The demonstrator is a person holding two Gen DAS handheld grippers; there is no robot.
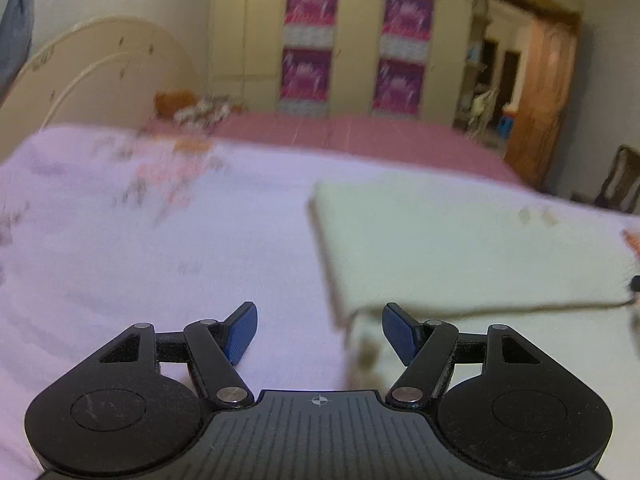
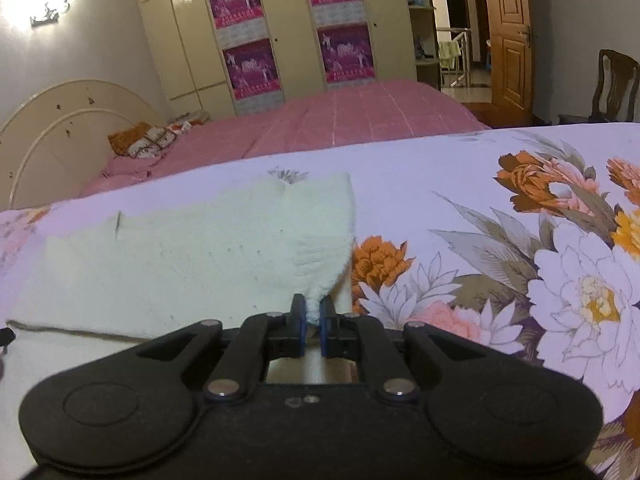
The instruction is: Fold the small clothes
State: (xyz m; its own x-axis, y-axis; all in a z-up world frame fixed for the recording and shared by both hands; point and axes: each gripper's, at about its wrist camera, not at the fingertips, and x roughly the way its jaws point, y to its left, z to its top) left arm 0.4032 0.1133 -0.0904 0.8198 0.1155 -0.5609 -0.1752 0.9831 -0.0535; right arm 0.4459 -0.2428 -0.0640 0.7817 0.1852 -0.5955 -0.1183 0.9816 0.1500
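A pale cream knitted garment (image 2: pixel 192 256) lies flat on a floral sheet (image 2: pixel 500 264). My right gripper (image 2: pixel 313 314) is shut on the garment's near right corner, which is pinched up between the blue pads. In the left wrist view the same garment (image 1: pixel 460 240) lies to the right, blurred by motion, with a folded layer and a lower edge near the front. My left gripper (image 1: pixel 319 330) is open and empty, just left of the garment's left edge, its right pad close to the fold's corner.
The floral sheet (image 1: pixel 160 260) covers the work surface. Behind it stands a pink bed (image 2: pixel 340 120) with a cream headboard (image 2: pixel 60 120) and cushions. A wardrobe (image 2: pixel 280 40), an open door (image 2: pixel 508 40) and a wooden chair (image 2: pixel 612 84) stand at the back.
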